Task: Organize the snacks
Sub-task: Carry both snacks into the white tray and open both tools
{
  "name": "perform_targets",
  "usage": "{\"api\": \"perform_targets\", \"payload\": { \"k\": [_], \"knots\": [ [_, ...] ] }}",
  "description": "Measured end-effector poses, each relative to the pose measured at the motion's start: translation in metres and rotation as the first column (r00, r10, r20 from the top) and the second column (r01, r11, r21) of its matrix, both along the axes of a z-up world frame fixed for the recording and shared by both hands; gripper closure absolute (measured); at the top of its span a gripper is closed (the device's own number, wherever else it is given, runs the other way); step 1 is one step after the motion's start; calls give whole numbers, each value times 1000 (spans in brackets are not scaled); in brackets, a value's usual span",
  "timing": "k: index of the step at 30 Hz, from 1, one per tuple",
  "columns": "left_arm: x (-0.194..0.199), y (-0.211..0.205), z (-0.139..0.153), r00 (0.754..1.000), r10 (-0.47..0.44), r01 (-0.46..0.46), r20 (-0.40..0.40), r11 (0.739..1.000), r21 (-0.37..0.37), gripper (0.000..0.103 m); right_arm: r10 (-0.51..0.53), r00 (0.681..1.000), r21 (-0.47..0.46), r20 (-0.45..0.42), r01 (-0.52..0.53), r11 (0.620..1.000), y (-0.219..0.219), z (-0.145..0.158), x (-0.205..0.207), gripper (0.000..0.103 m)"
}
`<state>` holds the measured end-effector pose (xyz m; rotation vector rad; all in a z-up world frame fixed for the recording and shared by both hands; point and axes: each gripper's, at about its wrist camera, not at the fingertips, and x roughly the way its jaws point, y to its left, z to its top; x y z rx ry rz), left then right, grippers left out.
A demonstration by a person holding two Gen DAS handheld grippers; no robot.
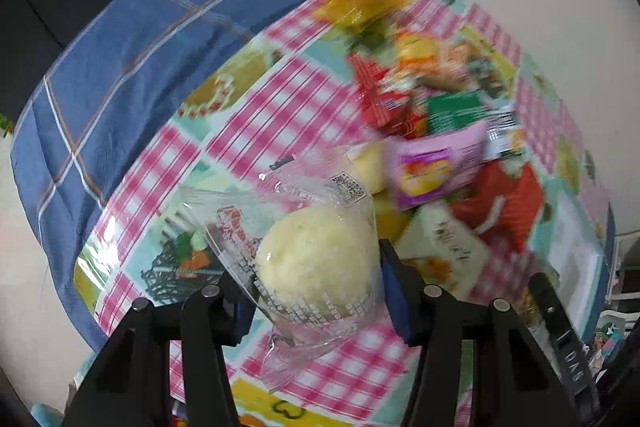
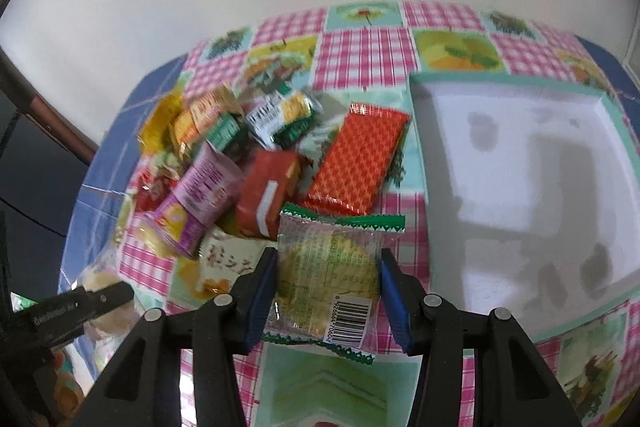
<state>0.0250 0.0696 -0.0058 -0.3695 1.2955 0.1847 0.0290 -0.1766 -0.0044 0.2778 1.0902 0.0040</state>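
Nearest the lens in each wrist view sits a held snack. Left hand-held gripper (image 1: 316, 287), jaws closed on a clear-wrapped pale round cake (image 1: 320, 263), carries it above the worktop (image 1: 256, 115), on the side of the snack pile (image 2: 240, 163) away from the box. Right hand-held gripper (image 2: 326, 295), jaws closed on a clear biscuit packet (image 2: 332, 279) with green serrated ends and a barcode, holds it between the snack pile and the white box (image 2: 532, 167), just beside the box's near-left corner.

Risks, largest item first. Box: it stands empty and light-looking; a packet dropped on its teal rim rather than inside could tip out or nudge it. Cake: its loose, slippery film trails below the pads, and the grip appears to bear on the soft cake itself, so squeezing may crush it, while a slack hold may let it slide out. Biscuit packet: it is pinched across its flat width; pressure could crack the biscuits, and the packet may pivot between the pads. Both grippers work close together, so they may collide near the pile.

Counts: one worktop with a patchwork cover; one white box; one pile of roughly ten mixed packets, blur preventing an exact tally, including one long red wafer packet (image 2: 360, 159); two grippers; two held snacks.
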Motion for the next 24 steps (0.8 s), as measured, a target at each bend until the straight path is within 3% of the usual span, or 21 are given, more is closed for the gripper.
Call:
{"api": "perform_targets", "payload": {
  "k": [5,9,14,24],
  "knots": [
    [16,-46,31,993,-93,92,71,996,14,47,-23,998,-13,51,24,1000,-16,21,-1,51],
    [29,-87,37,977,-180,179,114,984,22,47,-122,989,-71,83,128,989,-55,26,-2,51],
    [44,-148,30,945,-293,297,144,955,-8,47,-256,961,-194,102,272,942,-107,20,-3,51],
    [70,-263,9,856,-473,489,208,871,-34,47,-397,912,-219,103,410,885,-179,-3,4,51]
  ]
}}
